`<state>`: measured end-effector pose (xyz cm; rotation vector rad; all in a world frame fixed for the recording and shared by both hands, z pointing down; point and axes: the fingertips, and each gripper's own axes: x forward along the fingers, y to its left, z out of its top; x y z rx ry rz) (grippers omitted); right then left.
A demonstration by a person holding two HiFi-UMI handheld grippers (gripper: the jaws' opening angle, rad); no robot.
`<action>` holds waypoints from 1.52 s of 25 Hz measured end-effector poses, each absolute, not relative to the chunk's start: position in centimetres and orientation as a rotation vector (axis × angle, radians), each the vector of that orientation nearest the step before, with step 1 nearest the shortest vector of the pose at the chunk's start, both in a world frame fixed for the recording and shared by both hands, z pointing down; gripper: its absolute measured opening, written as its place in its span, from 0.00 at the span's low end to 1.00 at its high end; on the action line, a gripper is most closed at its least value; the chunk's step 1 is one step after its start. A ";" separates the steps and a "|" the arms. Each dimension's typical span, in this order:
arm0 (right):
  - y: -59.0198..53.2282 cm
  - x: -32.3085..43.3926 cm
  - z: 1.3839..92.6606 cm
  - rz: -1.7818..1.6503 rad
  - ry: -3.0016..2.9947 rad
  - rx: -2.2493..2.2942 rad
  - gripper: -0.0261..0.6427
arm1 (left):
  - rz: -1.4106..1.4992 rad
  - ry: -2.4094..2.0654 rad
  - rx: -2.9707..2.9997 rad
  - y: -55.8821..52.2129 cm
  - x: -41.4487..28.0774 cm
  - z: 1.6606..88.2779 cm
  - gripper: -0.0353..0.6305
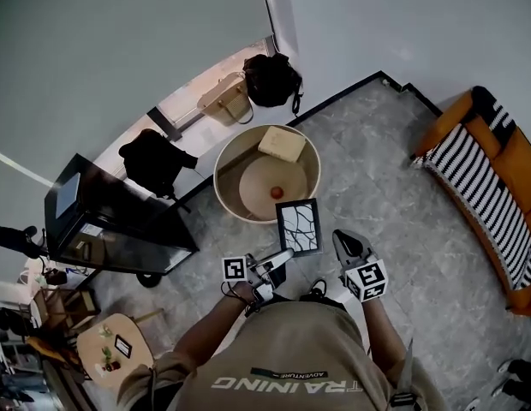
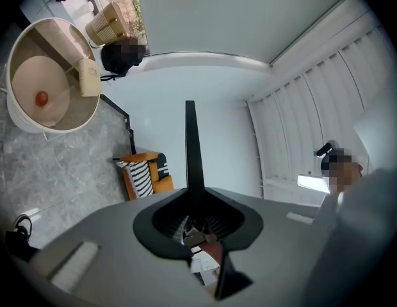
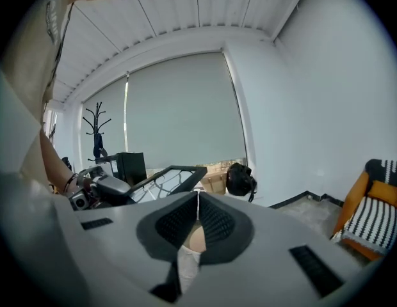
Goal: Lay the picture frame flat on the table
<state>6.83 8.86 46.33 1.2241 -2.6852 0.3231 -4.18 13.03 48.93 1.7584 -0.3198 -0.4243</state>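
Note:
The picture frame (image 1: 300, 226), black-rimmed with a white cracked pattern, hangs in the air at the near edge of the round table (image 1: 310, 157), its face turned up toward the head camera. My left gripper (image 1: 283, 259) is shut on the frame's lower left edge. In the left gripper view the frame (image 2: 190, 142) shows edge-on as a thin black strip rising from between the jaws of that gripper (image 2: 192, 194). My right gripper (image 1: 349, 245) is just right of the frame, shut with nothing in it. In the right gripper view the frame (image 3: 170, 176) lies left of the closed gripper (image 3: 198, 198).
On the table lie a tan box (image 1: 283, 144) and a small red ball (image 1: 277, 193). Beyond it stand a black bag (image 1: 270, 80) and a tan bag (image 1: 227, 99). A black cabinet (image 1: 111, 221) is at left, a striped orange sofa (image 1: 497, 195) at right, a small wooden side table (image 1: 111, 349) near left.

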 end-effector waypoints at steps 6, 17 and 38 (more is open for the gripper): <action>5.5 8.8 48.5 0.406 -2.647 1.286 0.05 | -0.442 -0.326 1.722 9.5 -3.2 49.5 0.16; -3.0 6.8 50.2 0.455 -2.572 1.308 0.05 | -0.374 -0.278 1.682 -0.4 -5.0 52.7 0.16; -18.8 4.8 57.4 0.634 -2.301 1.467 0.05 | -0.131 -0.234 1.416 -19.4 -6.2 68.1 0.16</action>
